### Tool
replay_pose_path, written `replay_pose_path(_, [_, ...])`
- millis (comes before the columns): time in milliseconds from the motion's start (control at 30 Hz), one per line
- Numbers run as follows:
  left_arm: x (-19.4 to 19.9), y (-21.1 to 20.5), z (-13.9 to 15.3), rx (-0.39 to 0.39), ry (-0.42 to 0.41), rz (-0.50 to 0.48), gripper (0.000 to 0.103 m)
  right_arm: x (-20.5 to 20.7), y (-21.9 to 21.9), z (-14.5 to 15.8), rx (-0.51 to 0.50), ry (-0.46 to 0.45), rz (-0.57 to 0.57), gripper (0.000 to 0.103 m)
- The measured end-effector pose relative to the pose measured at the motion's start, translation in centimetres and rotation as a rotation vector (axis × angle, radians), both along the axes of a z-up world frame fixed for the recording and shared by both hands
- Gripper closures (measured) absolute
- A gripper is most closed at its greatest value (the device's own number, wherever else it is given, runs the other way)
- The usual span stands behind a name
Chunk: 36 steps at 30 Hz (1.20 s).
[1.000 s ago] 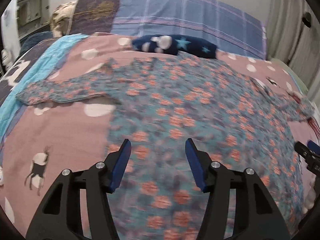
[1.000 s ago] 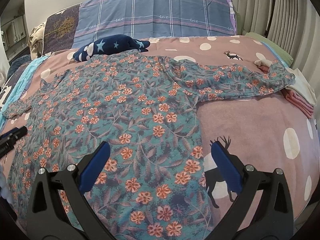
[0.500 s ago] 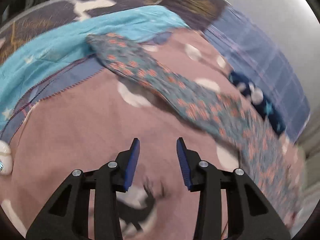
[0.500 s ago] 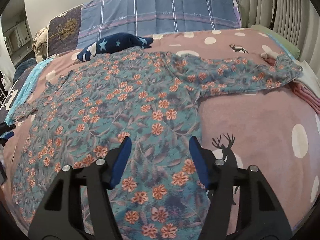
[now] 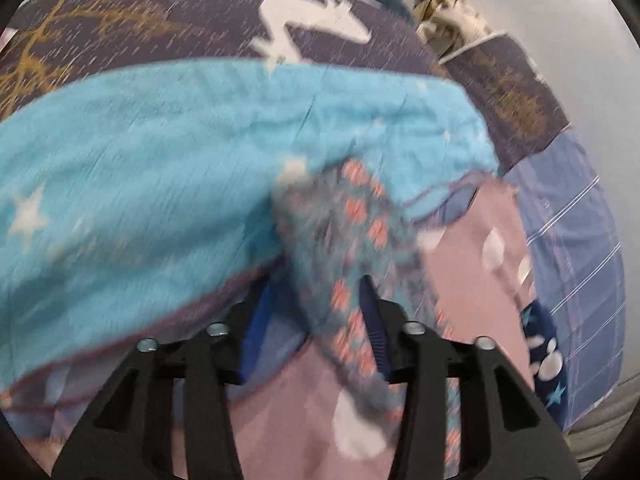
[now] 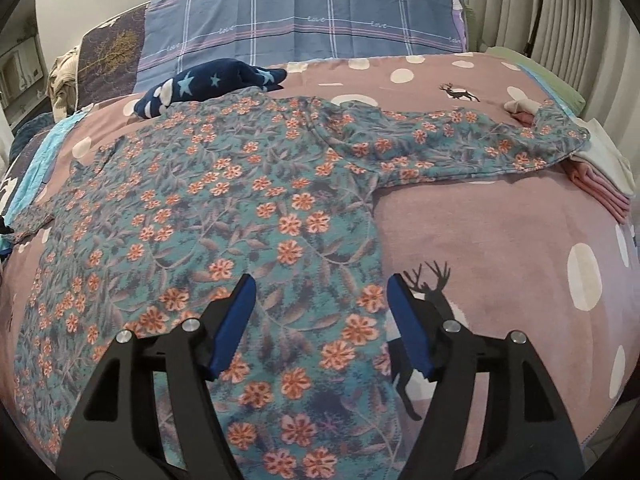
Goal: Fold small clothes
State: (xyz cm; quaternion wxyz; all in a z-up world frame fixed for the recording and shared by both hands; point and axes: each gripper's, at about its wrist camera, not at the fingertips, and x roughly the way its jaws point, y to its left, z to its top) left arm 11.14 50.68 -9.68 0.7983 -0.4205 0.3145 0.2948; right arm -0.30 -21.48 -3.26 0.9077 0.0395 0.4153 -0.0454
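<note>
A teal garment with orange flowers [image 6: 248, 208] lies spread flat on the pink bedspread [image 6: 500, 248], both sleeves stretched out. My right gripper [image 6: 320, 312] hovers over its lower body near the right side seam. Its jaws are opening and the pads grip nothing. In the left wrist view, which is blurred, the end of the left sleeve [image 5: 360, 216] runs between the blue pads of my left gripper [image 5: 314, 316]. Those jaws are closing, and a gap still shows between the left pad and the sleeve.
A light blue star blanket [image 5: 160, 160] lies just past the left sleeve end. A navy star garment [image 6: 212, 84] sits beyond the collar. Folded pink and white clothes [image 6: 600, 176] are stacked under the right cuff, by the curtain [image 6: 560, 20].
The left gripper swept left from the garment's body to the left sleeve end, rolling and narrowing. The right gripper stayed in place, narrowed, then widened somewhat.
</note>
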Motion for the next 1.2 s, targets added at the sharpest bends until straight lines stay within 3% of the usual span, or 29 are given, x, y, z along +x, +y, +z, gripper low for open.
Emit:
replay_pose_path(33, [0.4,0.2,0.0,0.015,-0.008,-0.011,0.098,0.1,-0.1,0.0,0.001,0.000,-0.002,0.033])
replay_pose_path(167, [1.1,-0.9,1.7,0.046,-0.059,-0.058,0.101,0.2,-0.1,-0.2,0.001,-0.001,0.003,0.032])
replay_pose_path(233, [2.1,-4.5,4.8,0.100,-0.130,-0.169,0.101,0.5,-0.2,-0.5,0.005,0.003,0.001,0.032])
replay_pose_path(367, [4.3,-15.9,10.9,0.194,-0.268,-0.489,0.101,1.1,-0.1,-0.9,0.033,0.009,0.003,0.032])
replay_pose_path(467, [5.2,-25.2,13.4,0.246,-0.314,-0.711,0.101,0.9,0.2,-0.9,0.043,0.002,0.021,0.032])
replay_pose_path(567, [4.8,-35.7,13.9,0.292,-0.358,-0.950,0.100,0.7,0.1,-1.0,0.044,0.005,0.021,0.032])
replay_pose_path(600, [4.5,-39.5,13.5,0.316,-0.356,-1.040,0.095,0.6,-0.2,-1.0,0.048,0.007,0.013,0.032])
replay_pose_path(633, [4.1,-42.7,12.8,0.338,-0.348,-1.114,0.079,0.5,-0.5,-1.0,0.052,0.009,0.006,0.032])
replay_pose_path(700, [3.2,-47.1,11.1,0.379,-0.316,-1.209,0.060,0.2,-1.2,-0.9,0.053,0.008,-0.009,0.032])
replay_pose_path(767, [2.2,-48.7,9.9,0.403,-0.292,-1.254,0.059,0.0,-1.9,-0.8,0.048,0.004,-0.020,0.031])
replay_pose_path(833, [1.2,-48.9,8.5,0.445,-0.245,-1.271,0.050,0.0,-2.6,-0.6,0.049,0.003,-0.025,0.031])
replay_pose_path(967, [-0.9,-45.1,7.3,0.546,-0.173,-1.182,0.043,1.3,-2.9,-0.3,0.097,0.016,0.016,0.031])
replay_pose_path(1000, [-1.2,-43.7,7.0,0.557,-0.144,-1.155,0.039,1.9,-2.7,0.0,0.118,0.017,0.044,0.032])
replay_pose_path(1133, [-1.4,-38.1,5.2,0.576,-0.010,-1.047,0.037,5.8,0.2,1.2,0.270,0.022,0.243,0.053])
replay_pose_path(1200, [-0.8,-36.1,4.2,0.581,0.064,-0.983,0.037,9.0,2.4,1.3,0.370,0.048,0.350,0.056])
